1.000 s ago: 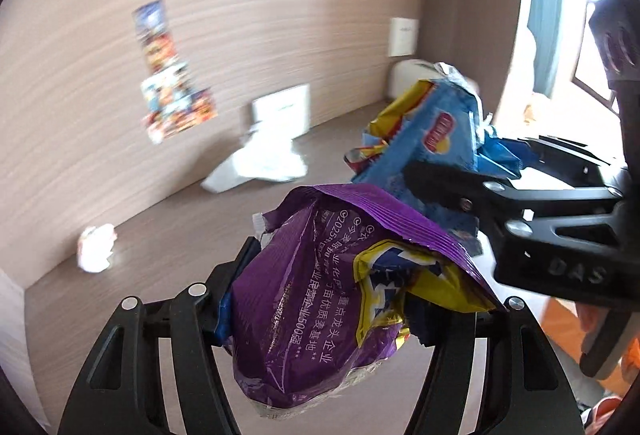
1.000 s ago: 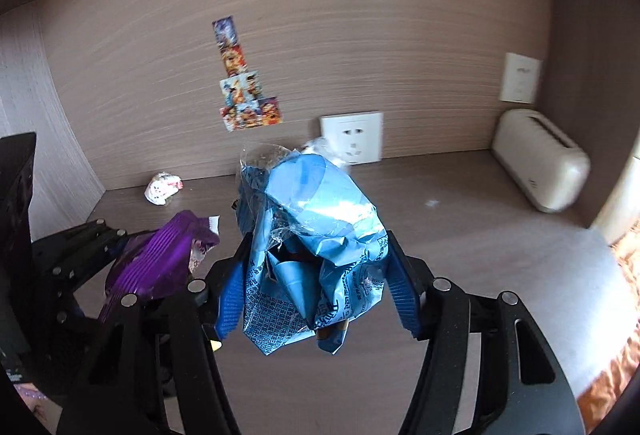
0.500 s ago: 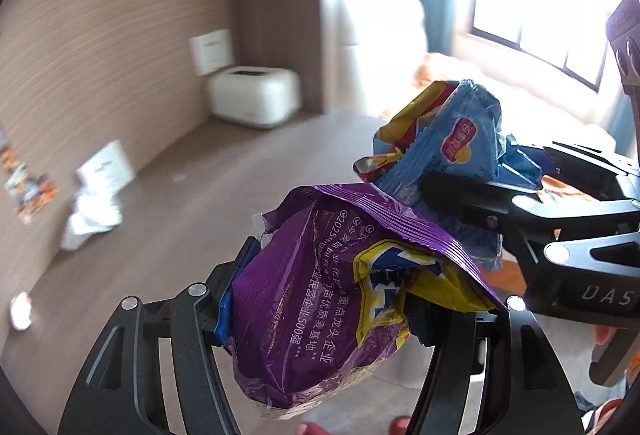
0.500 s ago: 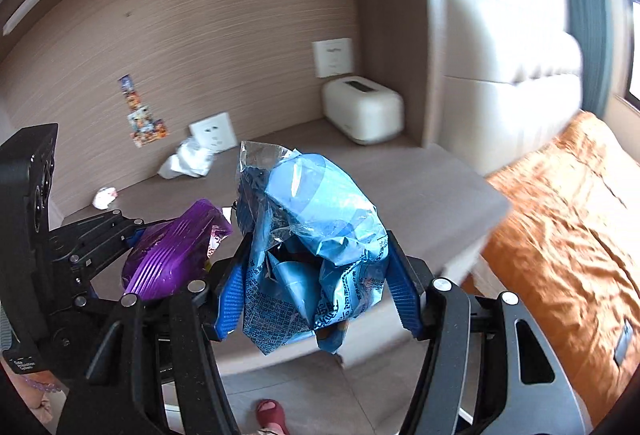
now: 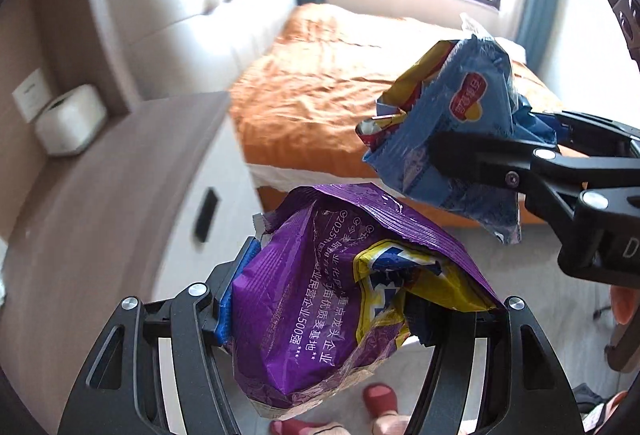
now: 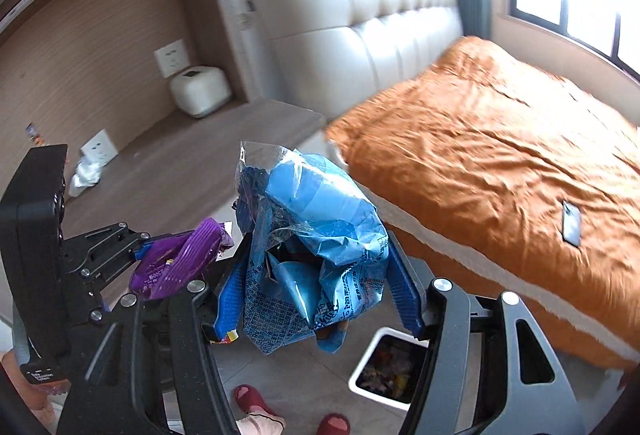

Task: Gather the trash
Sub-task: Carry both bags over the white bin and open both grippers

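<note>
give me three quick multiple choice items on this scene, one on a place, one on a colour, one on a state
1. Where is the bin?
A. on the bed
B. on the floor below the right gripper
C. on the desk

2. What colour is the bag in the left gripper?
A. purple
B. green
C. white

3. What state is the right gripper in?
A. open and empty
B. out of view
C. shut on a blue bag

Answers:
1. B: the white bin stands on the floor tiles beside the bed, under the right gripper.
2. A: the purple bag sits between the left fingers.
3. C: the blue pads press on the blue bag from both sides.
</note>
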